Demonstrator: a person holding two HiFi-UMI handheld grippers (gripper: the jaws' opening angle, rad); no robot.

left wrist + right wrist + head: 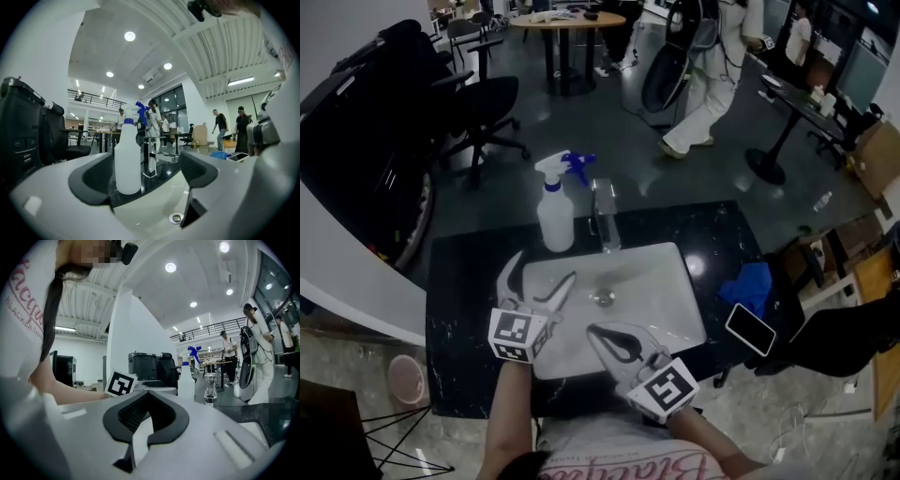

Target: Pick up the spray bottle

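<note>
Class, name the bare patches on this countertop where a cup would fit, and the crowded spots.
Bare: the counter left of the sink, and its back right corner beyond the faucet. Crowded: spray bottle and faucet behind the sink; blue cloth and phone on the right.

The black stone counter (459,309) in front of me has a white sink basin (667,292) set into its middle. Behind the basin's far rim, toward its left corner, the spray bottle (555,222) stands upright on the stone, white with a blue trigger head. Just to the right of it, the chrome faucet (605,217) rises at the middle of that same rim. To the right of the basin lies a crumpled blue cloth (752,286), and a phone (750,329) lies flat beside it, nearer to me, close to the counter's edge.
</note>
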